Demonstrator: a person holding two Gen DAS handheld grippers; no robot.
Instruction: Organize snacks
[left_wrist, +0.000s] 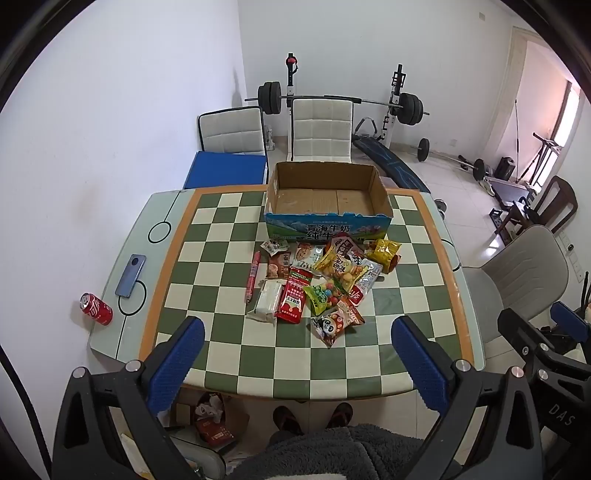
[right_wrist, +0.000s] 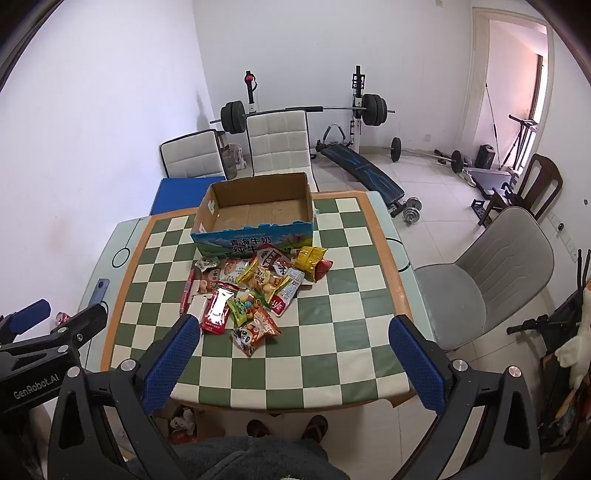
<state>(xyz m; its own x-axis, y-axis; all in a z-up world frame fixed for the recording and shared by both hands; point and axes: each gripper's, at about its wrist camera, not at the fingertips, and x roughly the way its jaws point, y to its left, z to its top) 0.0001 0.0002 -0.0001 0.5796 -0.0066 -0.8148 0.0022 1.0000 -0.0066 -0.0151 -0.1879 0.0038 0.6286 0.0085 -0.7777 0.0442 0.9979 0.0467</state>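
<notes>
The checkered tabletop carried a heap of snacks just in front of an empty cardboard box. Both the left gripper and right gripper hung short of the heap, jaws wide apart and empty; the panda packet lay nearest, roughly level between them.

Left gripper jaws spread wide and empty, angled downward, right gripper likewise wide, empty, tilted down
</notes>
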